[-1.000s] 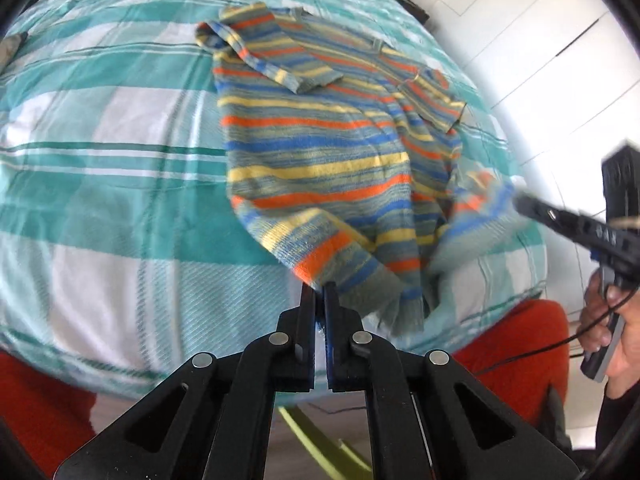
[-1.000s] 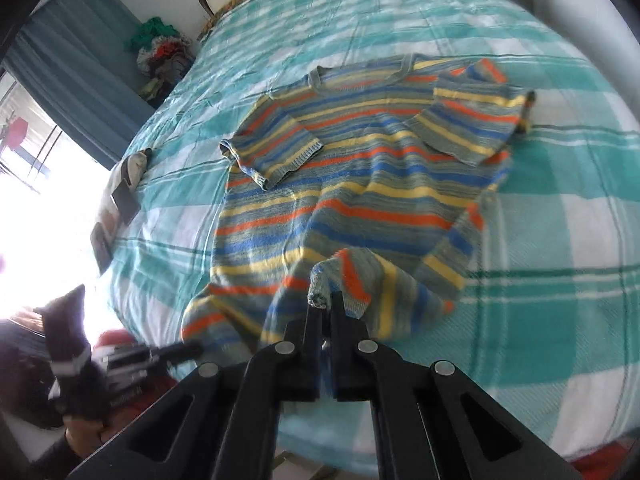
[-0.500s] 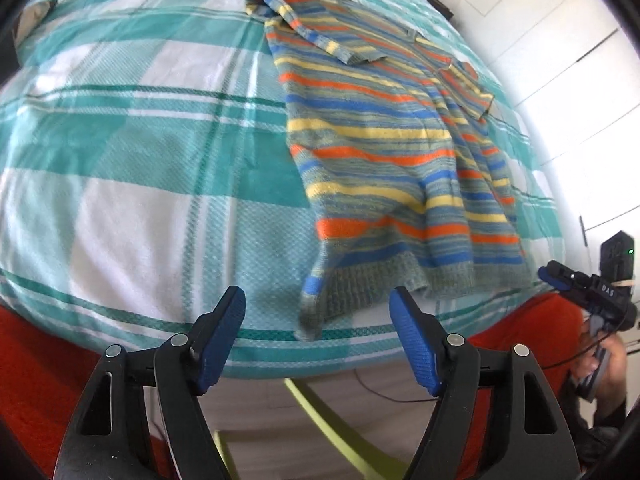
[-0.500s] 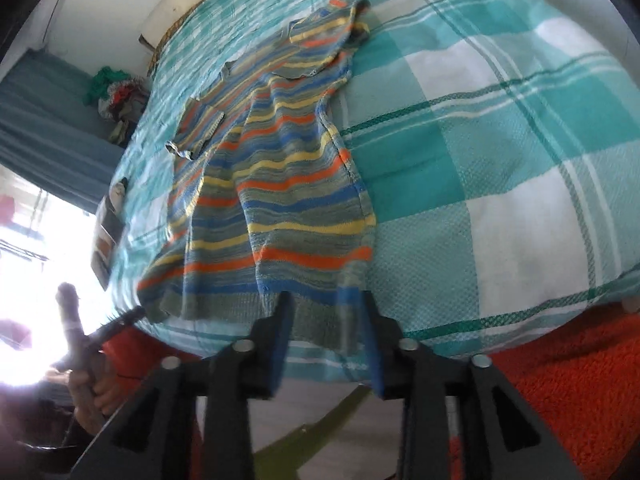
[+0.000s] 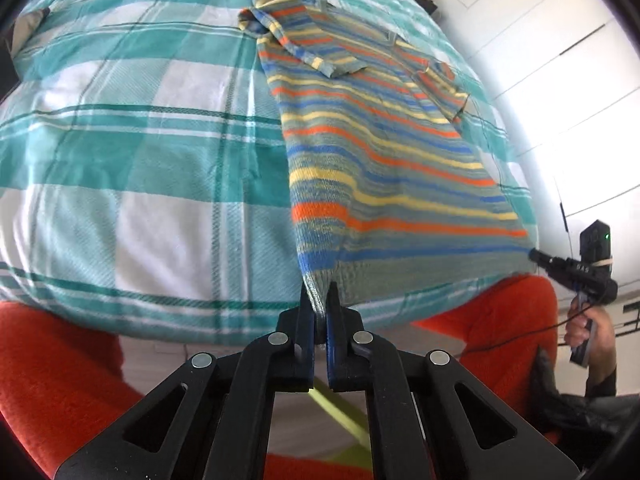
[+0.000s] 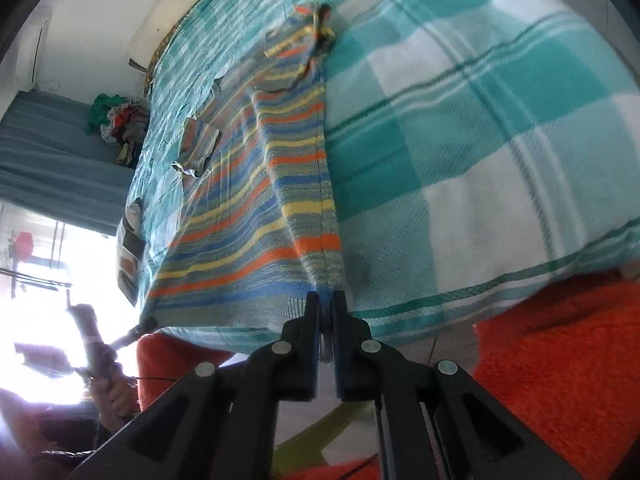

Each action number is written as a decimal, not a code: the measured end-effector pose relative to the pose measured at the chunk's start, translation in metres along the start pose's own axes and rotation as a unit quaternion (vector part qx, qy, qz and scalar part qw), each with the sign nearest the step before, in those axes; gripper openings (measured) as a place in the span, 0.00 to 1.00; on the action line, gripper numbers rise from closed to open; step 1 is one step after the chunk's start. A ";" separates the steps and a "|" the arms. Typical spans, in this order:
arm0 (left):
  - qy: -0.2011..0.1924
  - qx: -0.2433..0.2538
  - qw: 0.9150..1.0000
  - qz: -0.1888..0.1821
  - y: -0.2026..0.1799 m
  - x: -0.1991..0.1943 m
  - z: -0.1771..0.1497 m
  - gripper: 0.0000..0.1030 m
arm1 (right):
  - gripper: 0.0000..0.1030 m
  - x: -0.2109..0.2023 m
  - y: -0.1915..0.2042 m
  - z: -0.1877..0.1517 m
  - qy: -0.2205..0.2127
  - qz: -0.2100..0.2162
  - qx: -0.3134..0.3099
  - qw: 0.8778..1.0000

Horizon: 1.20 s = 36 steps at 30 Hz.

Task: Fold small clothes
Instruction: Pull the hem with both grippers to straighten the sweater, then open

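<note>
wrist views close, angled down, sharing sweater (image 5: 384,152)

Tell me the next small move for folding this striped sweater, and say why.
Probably lift both hem corners and carry them up toward the collar. The left gripper and the right gripper, their jaws having just closed, each pinch a bottom corner of the striped sweater, which lies flat on the checked bedspread with both sleeves folded in.

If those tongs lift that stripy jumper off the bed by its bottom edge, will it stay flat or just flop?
Probably flop: the striped jumper is soft knit, already rippling where the left tongs and right tongs pinch its hem corners. It looks light, so it should lift easily. Its folded-in sleeves may well fall open.
</note>
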<state>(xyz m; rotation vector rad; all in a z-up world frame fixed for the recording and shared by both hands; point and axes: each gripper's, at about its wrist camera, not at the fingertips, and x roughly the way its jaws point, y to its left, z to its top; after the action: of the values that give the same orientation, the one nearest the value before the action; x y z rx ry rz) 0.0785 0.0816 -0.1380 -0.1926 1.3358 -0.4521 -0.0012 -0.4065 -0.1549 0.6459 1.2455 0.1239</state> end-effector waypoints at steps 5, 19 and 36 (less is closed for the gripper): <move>0.064 0.023 0.996 0.066 0.000 0.061 -0.019 0.02 | 0.05 0.052 0.001 0.000 0.054 -0.090 -0.030 0.994; 0.071 -0.046 0.990 0.114 0.027 0.061 -0.031 0.10 | 0.13 0.059 -0.010 0.000 0.054 -0.128 -0.019 0.990; 0.011 0.092 0.982 0.166 -0.042 0.097 0.006 0.68 | 0.11 0.091 0.015 0.017 0.057 -0.123 -0.129 0.982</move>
<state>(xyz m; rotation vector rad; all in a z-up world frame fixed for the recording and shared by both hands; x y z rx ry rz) 0.0911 0.0026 -0.2072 0.1886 1.3083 -0.2924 0.0490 -0.3622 -0.2206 0.2599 1.3815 0.1148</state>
